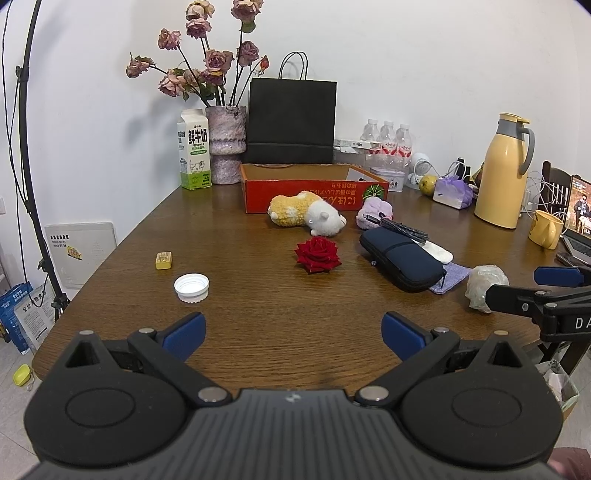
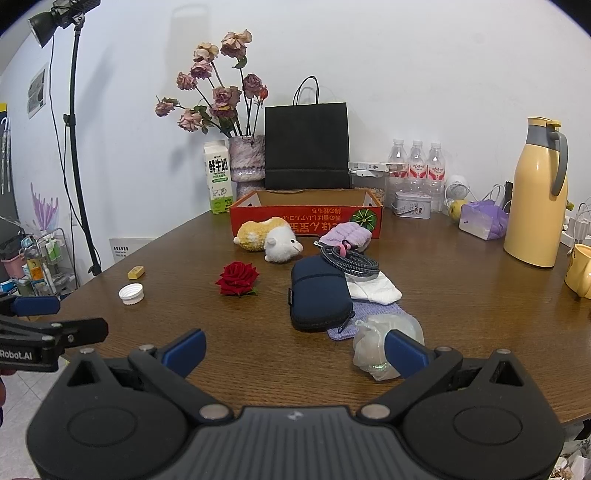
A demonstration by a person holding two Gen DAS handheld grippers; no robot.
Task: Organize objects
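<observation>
Navy pouch (image 2: pixel 319 295) lengthwise, near-to-far

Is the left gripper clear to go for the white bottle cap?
Probably yes. The left gripper is open, and the white bottle cap lies alone on bare table ahead to its left, nothing between them.

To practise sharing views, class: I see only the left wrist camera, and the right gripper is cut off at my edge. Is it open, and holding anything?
Observer: The right gripper is open; a crumpled clear bag sits by one finger, ungripped.
Operator: What bundles the cable by the pouch?
Observer: A pink tie.
Operator: What tops the black stand on my left?
Observer: A lamp.
</observation>
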